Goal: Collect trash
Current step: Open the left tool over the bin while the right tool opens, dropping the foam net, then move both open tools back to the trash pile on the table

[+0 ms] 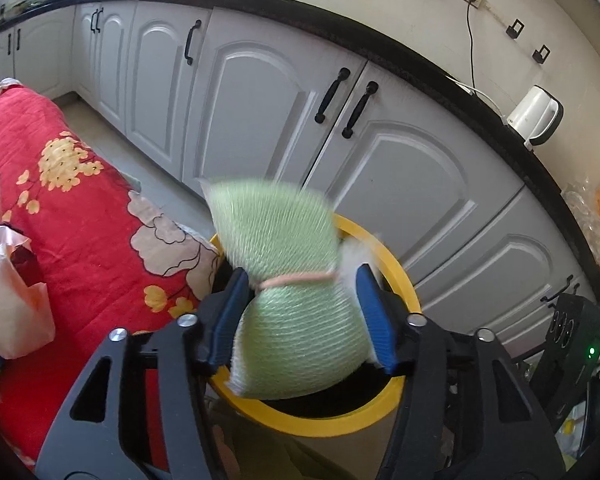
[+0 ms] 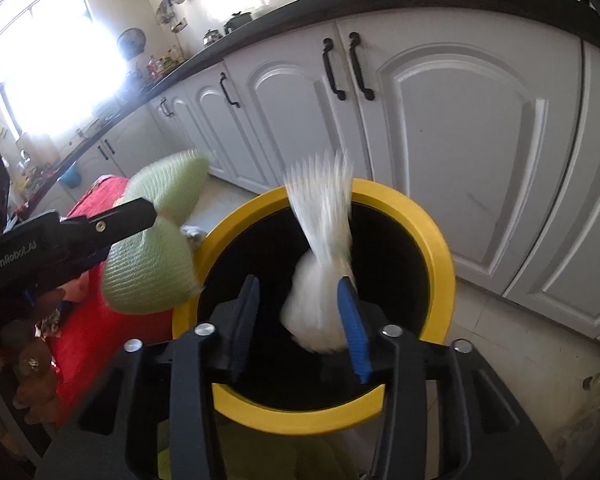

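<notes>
Left claw [image 2: 156, 210], marked "GenRobot.AI", pinches green bag [image 1: 288, 280]; right claw [image 2: 300, 320] spread beside white bag [image 2: 320, 300].

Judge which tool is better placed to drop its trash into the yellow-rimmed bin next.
Right, probably. The right tool is open directly over the bin, its white bundle already above the black opening. The left tool, shut on the green mesh bundle, sits over the bin's left edge.
</notes>
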